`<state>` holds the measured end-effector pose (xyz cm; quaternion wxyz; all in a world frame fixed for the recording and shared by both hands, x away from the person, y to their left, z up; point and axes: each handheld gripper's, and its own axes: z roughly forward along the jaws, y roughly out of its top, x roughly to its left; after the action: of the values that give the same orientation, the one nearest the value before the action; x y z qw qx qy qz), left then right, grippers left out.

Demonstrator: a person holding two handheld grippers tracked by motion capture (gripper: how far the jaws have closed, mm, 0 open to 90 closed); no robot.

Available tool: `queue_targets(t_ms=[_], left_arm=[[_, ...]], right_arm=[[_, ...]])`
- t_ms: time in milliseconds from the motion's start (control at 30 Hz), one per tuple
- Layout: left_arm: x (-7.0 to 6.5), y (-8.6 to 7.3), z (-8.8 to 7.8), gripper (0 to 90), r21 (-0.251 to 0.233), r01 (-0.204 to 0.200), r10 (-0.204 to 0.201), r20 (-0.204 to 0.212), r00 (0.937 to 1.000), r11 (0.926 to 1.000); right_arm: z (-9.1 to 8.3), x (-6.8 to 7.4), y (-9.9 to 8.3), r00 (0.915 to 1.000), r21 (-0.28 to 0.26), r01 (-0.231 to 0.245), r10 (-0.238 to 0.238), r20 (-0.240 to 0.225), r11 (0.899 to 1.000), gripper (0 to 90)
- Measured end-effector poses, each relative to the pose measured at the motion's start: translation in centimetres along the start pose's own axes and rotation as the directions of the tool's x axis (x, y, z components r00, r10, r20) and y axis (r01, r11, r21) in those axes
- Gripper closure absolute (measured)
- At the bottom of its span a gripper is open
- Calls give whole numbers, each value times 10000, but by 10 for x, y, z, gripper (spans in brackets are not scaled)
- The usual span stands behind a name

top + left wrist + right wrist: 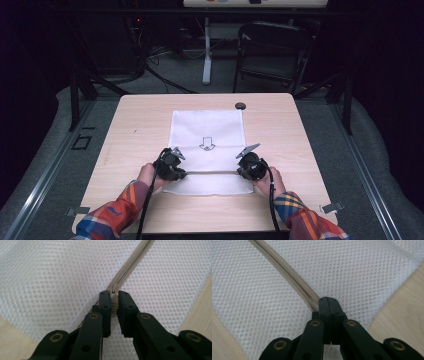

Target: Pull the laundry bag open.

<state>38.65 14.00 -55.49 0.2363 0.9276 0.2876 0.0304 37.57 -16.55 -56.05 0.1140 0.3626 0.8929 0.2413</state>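
On the wooden table (pixel 135 125), the left gripper (pixel 114 298) pinches the mesh bag's (pixel 207 127) zipper slider (pixel 114 287) while the right gripper (pixel 327 302) clamps the bag's far end, the zipper (pixel 287 272) apparently yet to be run across.

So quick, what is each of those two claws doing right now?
Left gripper: closed on the zipper slider of the white mesh bag.
Right gripper: closed on the bag's zipper.

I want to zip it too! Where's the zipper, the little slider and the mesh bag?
zipper (pixel 287 273), right gripper view, on the closed beige teeth.
zipper slider (pixel 114 287), left gripper view, on its front tip past the jaws.
white mesh bag (pixel 207 127), high view, on the bare mesh above the arrow.
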Motion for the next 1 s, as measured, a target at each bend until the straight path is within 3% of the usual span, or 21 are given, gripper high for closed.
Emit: queue_targets(t_ms=[400,1000], left_arm=[[6,-10,-7,813,263,318,-314,-164,9994,9991],[23,-39,-33,813,1,1268,-1267,-375,9912,9919]], right_arm=[[0,0,0,10000,19,-34,34,53,10000,900],[0,1,0,9999,-21,9,-9,128,10000,900]])
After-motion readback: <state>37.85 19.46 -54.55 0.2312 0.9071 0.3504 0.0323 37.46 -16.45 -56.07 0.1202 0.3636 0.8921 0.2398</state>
